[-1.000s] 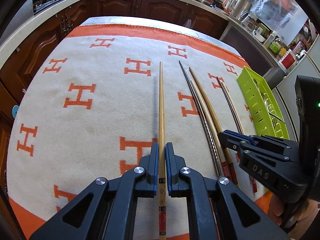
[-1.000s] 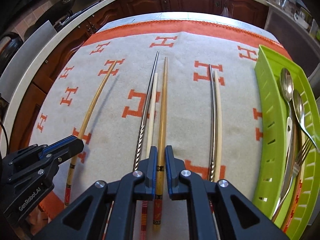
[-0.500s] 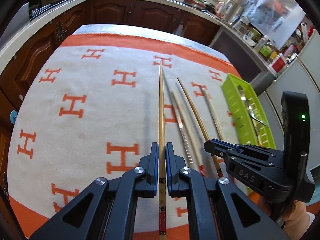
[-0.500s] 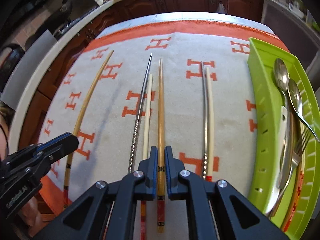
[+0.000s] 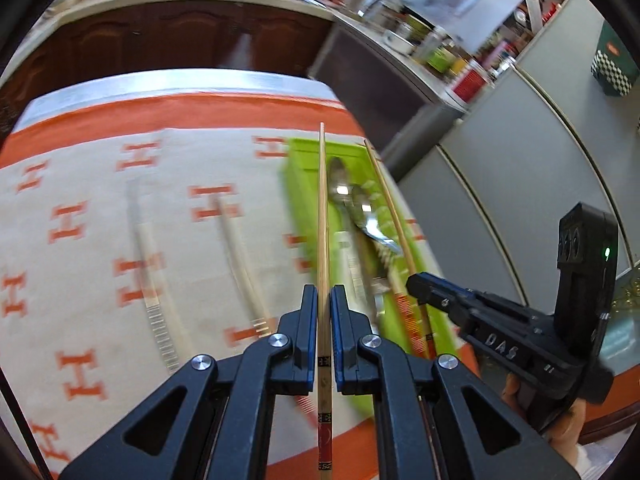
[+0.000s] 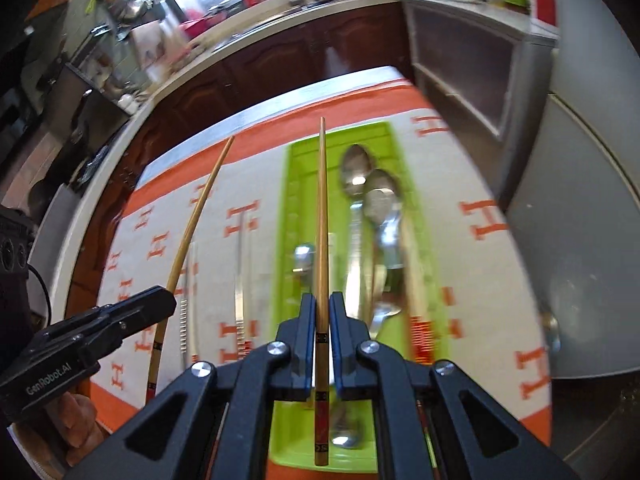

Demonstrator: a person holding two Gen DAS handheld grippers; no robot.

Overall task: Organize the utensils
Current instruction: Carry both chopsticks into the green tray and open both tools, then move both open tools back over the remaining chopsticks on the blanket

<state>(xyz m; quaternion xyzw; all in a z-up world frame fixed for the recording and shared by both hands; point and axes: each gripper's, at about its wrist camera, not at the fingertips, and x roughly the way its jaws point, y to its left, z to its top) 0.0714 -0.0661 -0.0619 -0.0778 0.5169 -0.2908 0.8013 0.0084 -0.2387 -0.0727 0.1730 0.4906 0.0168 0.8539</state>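
My left gripper (image 5: 324,300) is shut on a wooden chopstick (image 5: 322,216) and holds it in the air by the left rim of the green tray (image 5: 294,184). My right gripper (image 6: 322,308) is shut on a second wooden chopstick (image 6: 321,208) and holds it lengthwise above the green tray (image 6: 296,168). Spoons (image 6: 362,184) and a fork lie in the tray. The right gripper and its chopstick (image 5: 394,220) show at the right of the left wrist view. The left gripper's chopstick (image 6: 190,232) shows at the left of the right wrist view.
Several pale and metal chopsticks (image 5: 240,256) lie on the white and orange H-patterned cloth (image 5: 100,208) left of the tray. Dark wooden cabinets (image 6: 280,60) and a cluttered counter stand behind the table. Grey appliance fronts (image 5: 520,168) stand to the right.
Both grippers have lifted their chopsticks off the cloth and swung right, toward and over the green tray. The scene is blurred by the motion.
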